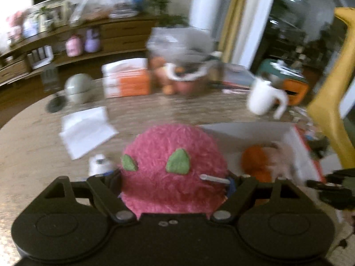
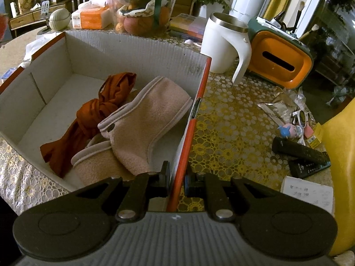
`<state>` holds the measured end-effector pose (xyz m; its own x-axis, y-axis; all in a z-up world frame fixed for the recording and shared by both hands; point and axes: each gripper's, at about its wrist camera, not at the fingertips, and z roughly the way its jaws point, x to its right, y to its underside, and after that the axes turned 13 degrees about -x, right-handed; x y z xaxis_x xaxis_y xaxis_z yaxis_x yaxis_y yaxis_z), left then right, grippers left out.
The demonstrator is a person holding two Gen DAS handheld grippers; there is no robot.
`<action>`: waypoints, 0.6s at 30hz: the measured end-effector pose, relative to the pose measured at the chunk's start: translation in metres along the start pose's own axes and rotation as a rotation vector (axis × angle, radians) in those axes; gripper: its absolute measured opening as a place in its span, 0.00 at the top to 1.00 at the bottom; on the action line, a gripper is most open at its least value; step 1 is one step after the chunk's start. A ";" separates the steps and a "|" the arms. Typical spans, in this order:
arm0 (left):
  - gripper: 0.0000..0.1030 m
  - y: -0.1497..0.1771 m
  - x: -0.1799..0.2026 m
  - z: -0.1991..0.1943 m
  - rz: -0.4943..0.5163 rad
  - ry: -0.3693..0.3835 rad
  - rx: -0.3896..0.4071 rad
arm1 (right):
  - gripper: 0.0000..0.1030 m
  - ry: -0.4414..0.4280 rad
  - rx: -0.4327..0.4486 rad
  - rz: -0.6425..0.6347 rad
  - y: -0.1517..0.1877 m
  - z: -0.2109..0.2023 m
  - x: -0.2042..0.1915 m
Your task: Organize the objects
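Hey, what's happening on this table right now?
A person is tidying soft things into a cardboard box. The left gripper holds a fuzzy pink plush toy above the table, near the box. The right gripper is clamped on the box's red-edged wall, steadying it. An orange cloth and pink fleece booties already lie inside.

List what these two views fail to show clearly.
- Left wrist view: the pink plush toy hides the left gripper pads, and its lower part is cut off by the gripper body.
- Left wrist view: motion blur smears the items in the box.
- Right wrist view: writing on the white card is too small to read.
- Right wrist view: the right gripper covers the near corner of the box wall.
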<state>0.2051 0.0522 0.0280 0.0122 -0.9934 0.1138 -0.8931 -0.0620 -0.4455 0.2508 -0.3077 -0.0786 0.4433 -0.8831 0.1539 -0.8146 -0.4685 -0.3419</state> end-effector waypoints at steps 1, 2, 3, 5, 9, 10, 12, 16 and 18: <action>0.20 0.000 0.010 0.001 0.012 0.017 -0.001 | 0.89 -0.001 0.001 0.001 0.001 0.000 0.001; 0.20 -0.001 0.020 0.002 0.024 0.032 -0.002 | 0.89 -0.003 0.003 0.001 0.001 -0.001 0.001; 0.20 -0.002 0.033 0.004 0.039 0.048 -0.005 | 0.89 -0.006 0.005 0.001 0.002 -0.001 0.002; 0.20 -0.004 0.052 0.008 0.063 0.074 -0.012 | 0.89 -0.011 0.007 0.005 0.003 -0.002 0.004; 0.20 -0.010 0.096 0.017 0.097 0.115 -0.023 | 0.89 -0.010 0.011 0.004 0.004 -0.002 0.004; 0.20 -0.011 0.107 0.020 0.110 0.122 -0.024 | 0.89 -0.011 0.011 0.004 0.004 -0.002 0.004; 0.20 -0.014 0.129 0.027 0.135 0.135 -0.027 | 0.89 -0.012 0.010 0.006 0.004 -0.002 0.004; 0.20 -0.018 0.162 0.046 0.183 0.160 -0.045 | 0.89 -0.015 0.010 0.007 0.005 -0.003 0.004; 0.20 -0.018 0.177 0.056 0.211 0.171 -0.059 | 0.89 -0.016 0.010 0.008 0.005 -0.003 0.004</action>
<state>0.2484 -0.1279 0.0068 -0.2488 -0.9528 0.1740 -0.8923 0.1556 -0.4238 0.2479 -0.3140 -0.0771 0.4425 -0.8864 0.1358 -0.8146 -0.4606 -0.3524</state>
